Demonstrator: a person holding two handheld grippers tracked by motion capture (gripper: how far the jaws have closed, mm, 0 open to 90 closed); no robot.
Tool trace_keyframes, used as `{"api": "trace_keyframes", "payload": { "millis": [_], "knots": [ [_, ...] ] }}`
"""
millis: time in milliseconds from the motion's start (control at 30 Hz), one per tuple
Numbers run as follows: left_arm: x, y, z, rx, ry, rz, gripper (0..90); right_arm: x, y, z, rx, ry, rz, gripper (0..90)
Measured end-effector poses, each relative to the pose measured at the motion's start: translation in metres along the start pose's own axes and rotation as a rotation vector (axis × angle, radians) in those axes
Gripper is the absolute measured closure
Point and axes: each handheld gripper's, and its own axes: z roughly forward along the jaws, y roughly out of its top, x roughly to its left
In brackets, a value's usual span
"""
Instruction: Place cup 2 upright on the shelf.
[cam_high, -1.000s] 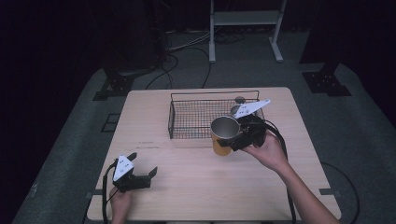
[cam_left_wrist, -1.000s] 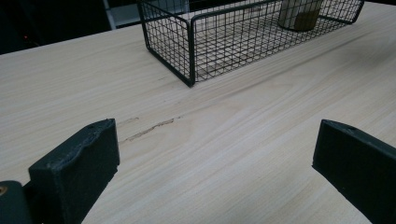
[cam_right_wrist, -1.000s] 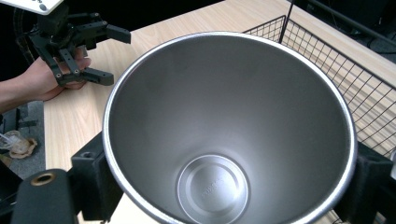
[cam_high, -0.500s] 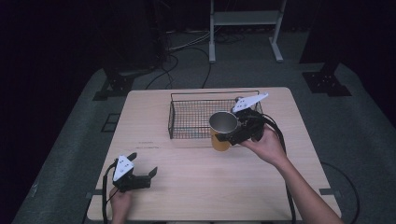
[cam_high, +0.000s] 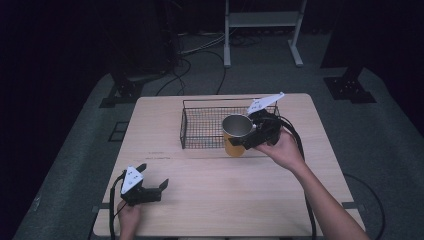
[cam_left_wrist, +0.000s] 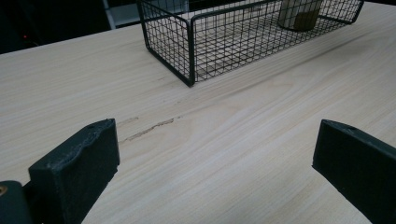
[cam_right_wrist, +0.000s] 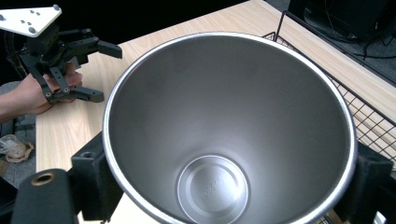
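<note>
A steel cup (cam_high: 236, 125) with a yellow outside hangs upright at the front right of the black wire basket (cam_high: 183, 125). My right gripper (cam_high: 245, 134) is shut on it. In the right gripper view the two jaws press on opposite sides of the cup (cam_right_wrist: 229, 126), whose inside is bare. I cannot tell whether the cup touches the basket. My left gripper (cam_high: 153, 176) rests on the table's front left, open with nothing between its jaws. The left gripper view looks between its jaws at the basket (cam_left_wrist: 191, 51) and the cup (cam_left_wrist: 299, 11) behind the mesh.
The light wooden table (cam_high: 210, 200) has bare surface between the two hands. The basket holds nothing else that I can see. Cables trail from both grippers, and the left gripper (cam_right_wrist: 106, 73) appears far off in the right gripper view. Dark floor and stands surround the table.
My right gripper has carried the cup a little farther from the person, toward the basket. The left gripper has stayed where it was.
</note>
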Motion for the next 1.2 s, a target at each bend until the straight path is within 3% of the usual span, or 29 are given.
{"api": "trace_keyframes", "payload": {
  "millis": [1200],
  "knots": [
    [0.0, 0.0, 0.0, 0.002, -0.002, 0.001, 0.0, -0.025, 0.033, 0.017, 0.018, -0.014, 0.009, 13.4]
  ]
}}
